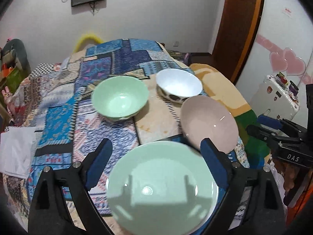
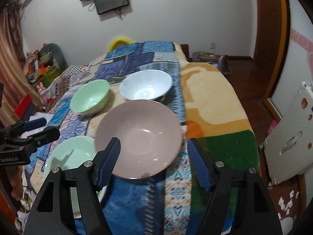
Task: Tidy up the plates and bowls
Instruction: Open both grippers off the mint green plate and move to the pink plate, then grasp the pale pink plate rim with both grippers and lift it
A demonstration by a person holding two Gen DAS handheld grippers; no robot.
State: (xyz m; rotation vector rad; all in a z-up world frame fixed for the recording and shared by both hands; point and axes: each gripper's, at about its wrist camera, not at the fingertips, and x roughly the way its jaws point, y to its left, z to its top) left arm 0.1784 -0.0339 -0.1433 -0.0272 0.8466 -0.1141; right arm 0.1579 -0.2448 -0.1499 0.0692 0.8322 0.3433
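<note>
Here — both fingers (image 1: pixel 99 164) spread wide.

I'm in a home bedroom: a bed (image 2: pixel 211 98) under patchwork blankets (image 2: pixel 137 58), wall screen (image 2: pixel 111 0) at 12 o'clock, wooden door frame (image 2: pixel 272 39) at 2.

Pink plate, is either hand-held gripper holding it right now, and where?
No. The pink plate sits between the right hand-held gripper's open fingers, ungripped; the left hand-held gripper is open too.

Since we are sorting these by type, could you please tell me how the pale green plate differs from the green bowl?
The pale green plate is wide and shallow; the green bowl is narrower and deep. The plate lies nearest, between the open left gripper fingers; the bowl sits farther back. Both are glossy, green and empty.
</note>
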